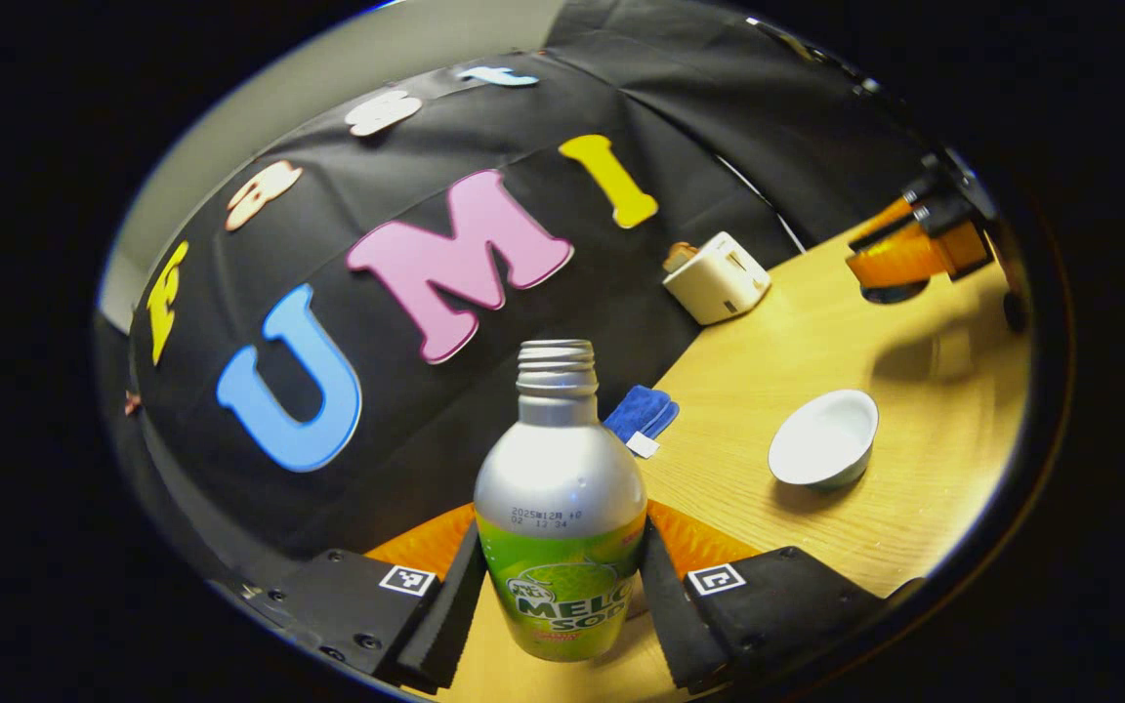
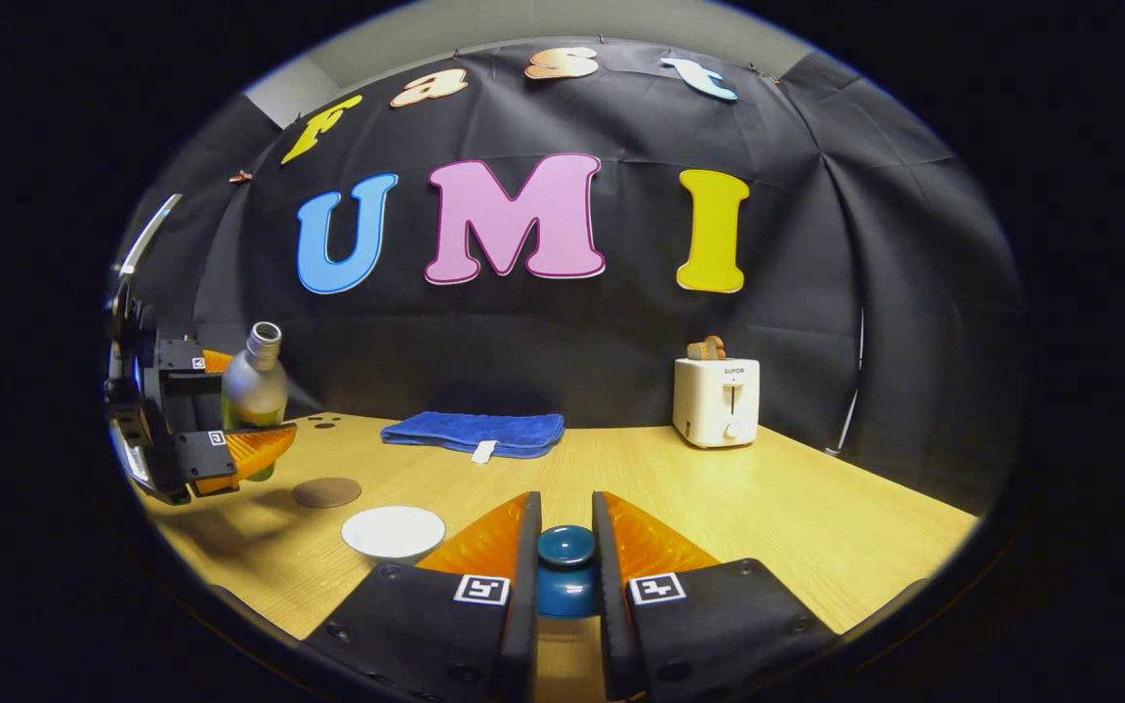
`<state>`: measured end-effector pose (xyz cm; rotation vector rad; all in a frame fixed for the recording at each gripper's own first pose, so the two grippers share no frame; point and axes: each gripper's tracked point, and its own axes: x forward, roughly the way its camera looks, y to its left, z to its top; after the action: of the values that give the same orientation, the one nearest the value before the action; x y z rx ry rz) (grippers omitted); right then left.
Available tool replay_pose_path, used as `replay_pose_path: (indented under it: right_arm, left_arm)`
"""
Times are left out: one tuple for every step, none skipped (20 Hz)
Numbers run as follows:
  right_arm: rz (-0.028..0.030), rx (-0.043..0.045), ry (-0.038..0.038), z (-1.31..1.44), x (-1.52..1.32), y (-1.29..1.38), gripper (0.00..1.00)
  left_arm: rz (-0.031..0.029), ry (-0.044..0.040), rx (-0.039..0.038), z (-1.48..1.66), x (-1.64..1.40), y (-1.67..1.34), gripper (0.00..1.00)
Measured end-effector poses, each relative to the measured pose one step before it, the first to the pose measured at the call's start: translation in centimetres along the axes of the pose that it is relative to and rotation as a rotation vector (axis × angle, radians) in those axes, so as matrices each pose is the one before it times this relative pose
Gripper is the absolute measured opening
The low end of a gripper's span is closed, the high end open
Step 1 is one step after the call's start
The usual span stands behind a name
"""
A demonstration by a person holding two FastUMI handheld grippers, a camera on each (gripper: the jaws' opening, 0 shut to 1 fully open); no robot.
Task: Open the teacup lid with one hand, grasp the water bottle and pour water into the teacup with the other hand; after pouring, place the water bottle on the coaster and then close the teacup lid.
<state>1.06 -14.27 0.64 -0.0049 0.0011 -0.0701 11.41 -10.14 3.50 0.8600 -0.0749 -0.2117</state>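
A silver and green bottle (image 1: 560,488) with an uncapped threaded neck sits between the fingers of my left gripper (image 1: 560,561), which is shut on its lower body. In the right gripper view the bottle (image 2: 255,386) hangs above the table's left side in the left gripper (image 2: 230,434), beside a round brown coaster (image 2: 326,491). The white teacup (image 2: 394,532) stands uncovered near the front, also visible as the teacup (image 1: 824,437). My right gripper (image 2: 565,517) is shut on the dark blue lid (image 2: 565,571), held to the right of the cup. The right gripper (image 1: 899,259) is seen far right.
A white toaster (image 2: 716,400) stands at the back right of the wooden table (image 2: 816,517). A folded blue cloth (image 2: 475,432) lies at the back middle. The black cloth wall closes the far edge. Small dark dots (image 2: 323,422) mark the table behind the coaster.
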Motion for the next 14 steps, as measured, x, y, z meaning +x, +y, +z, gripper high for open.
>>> replay_pose_path:
  right_arm:
    - [0.0033,0.00058,0.00004,0.043,0.039,-0.253,0.3]
    - [0.00414,0.0,-0.00057,0.028,-0.024,-0.129,0.3]
    - [0.0027,0.00001,0.00043,-0.086,0.125,-0.084,0.3]
    - [0.00217,0.00038,-0.00055,0.021,-0.038,-0.155,0.3]
    - [0.00172,0.0007,0.00073,0.008,-0.012,-0.108,0.35]
    - [0.00308,0.00002,-0.00023,-0.011,-0.023,0.047,0.3]
    - [0.00358,-0.00122,-0.00017,-0.016,0.019,0.128,0.3]
    - [0.00126,0.00101,0.00052,-0.02,0.113,0.025,0.3]
    - [0.00033,-0.00042,-0.00095,-0.033,-0.042,-0.011,0.3]
    - [-0.0001,0.00027,0.00049,0.043,0.009,0.013,0.3]
    - [0.00015,-0.00034,-0.00056,-0.022,-0.032,-0.024,0.3]
    - [0.0,0.00022,0.00028,0.002,0.016,-0.012,0.3]
    - [0.00018,-0.00019,-0.00045,0.003,-0.003,0.048,0.3]
    - [-0.00005,0.00007,0.00013,0.022,-0.028,-0.045,0.3]
  left_arm:
    - [-0.01603,0.0016,0.05661,0.087,0.608,-0.301,0.79]
    - [-0.0125,0.00528,0.05967,-0.238,0.411,-0.239,0.79]
    - [-0.0133,0.00624,0.06091,-0.153,0.416,-0.151,0.78]
    - [-0.01275,0.00408,0.05503,-0.107,0.29,-0.132,0.78]
    - [-0.01487,0.00281,0.05016,-0.115,0.097,-0.195,0.78]
    - [-0.0167,0.00295,0.04469,-0.177,0.075,-0.262,0.78]
    - [-0.01584,0.00118,0.04043,0.053,0.168,-0.337,0.78]
    - [-0.01289,0.00283,0.036,0.065,0.233,-0.466,0.78]
    - [-0.01332,0.00048,0.03413,0.087,0.135,-0.431,0.78]
    - [-0.01482,-0.00005,0.03225,0.037,0.259,-0.509,0.79]
    - [-0.01392,-0.00253,0.03048,0.235,0.289,-0.362,0.79]
    - [-0.01327,-0.00308,0.03013,0.22,0.153,-0.223,0.79]
    - [-0.01329,-0.00358,0.03184,0.262,0.249,-0.241,0.79]
    - [-0.01183,0.00111,0.03011,0.078,-0.011,-0.268,0.79]
